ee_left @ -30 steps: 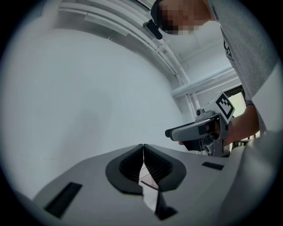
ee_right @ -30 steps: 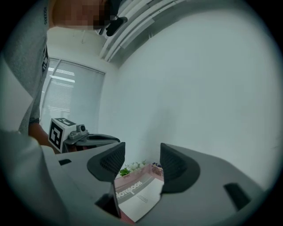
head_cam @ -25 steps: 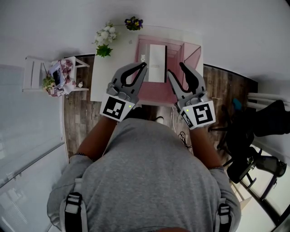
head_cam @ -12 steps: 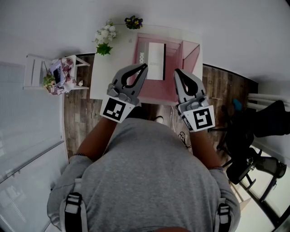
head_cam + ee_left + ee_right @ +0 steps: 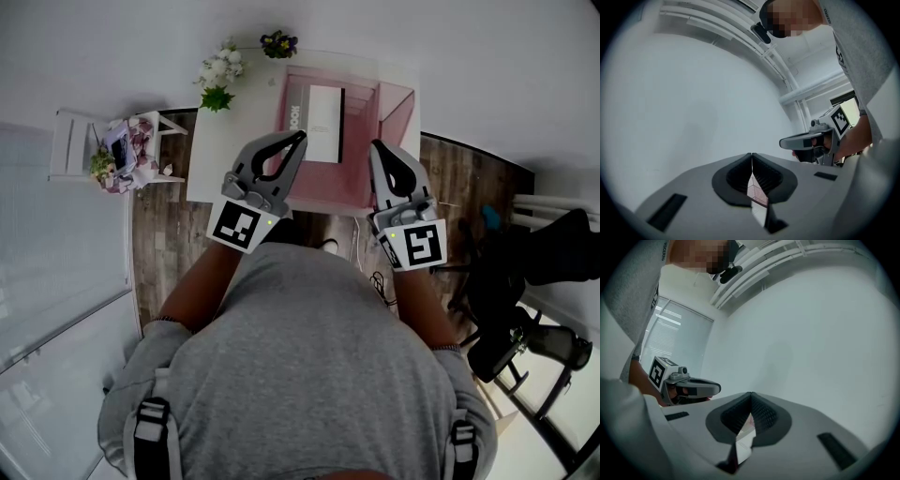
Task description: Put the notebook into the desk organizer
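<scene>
Over the desk (image 5: 211,164) near edge, left gripper (image 5: 298,141) and right gripper (image 5: 379,148) are both fully closed, jaws empty. Notebook (image 5: 324,124) lies flat inside pink desk organizer (image 5: 396,105), apart from both.

Soft, even daylight fills every view, and nothing throws a hard shadow. In the head view the white surface (image 5: 208,178) left of the left tongs (image 5: 298,139) looks bright but not blown out. Straight edges there bow toward the frame's rim. Both gripper views are round fisheye pictures ringed by a black vignette. Left of the right tongs (image 5: 751,393) the window blinds (image 5: 668,331) glow brightest. The tongs' own bodies, close to each lens, look soft and dark on the inside.
</scene>
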A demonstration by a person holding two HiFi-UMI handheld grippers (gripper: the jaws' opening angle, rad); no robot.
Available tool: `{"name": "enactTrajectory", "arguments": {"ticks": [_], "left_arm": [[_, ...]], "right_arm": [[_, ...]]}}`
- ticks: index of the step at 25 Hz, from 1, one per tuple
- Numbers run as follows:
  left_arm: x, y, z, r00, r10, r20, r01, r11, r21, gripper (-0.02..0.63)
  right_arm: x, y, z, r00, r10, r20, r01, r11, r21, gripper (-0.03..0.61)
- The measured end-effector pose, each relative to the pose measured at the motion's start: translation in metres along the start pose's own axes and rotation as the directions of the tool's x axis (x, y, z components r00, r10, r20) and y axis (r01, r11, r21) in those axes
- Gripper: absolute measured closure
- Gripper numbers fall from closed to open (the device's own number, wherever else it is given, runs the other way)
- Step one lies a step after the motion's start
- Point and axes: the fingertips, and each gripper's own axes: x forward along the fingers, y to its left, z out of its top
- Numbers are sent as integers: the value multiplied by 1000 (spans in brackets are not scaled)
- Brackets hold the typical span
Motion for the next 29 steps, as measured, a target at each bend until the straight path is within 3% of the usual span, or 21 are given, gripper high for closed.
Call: {"name": "enactTrajectory", "arguments": {"ticks": [29], "left_arm": [[-6,8,-8,1000,16,-18,-16,1000,-7,592]], "right_arm": [[8,9,-12,999,16,-47,-17,1000,-11,572]]}}
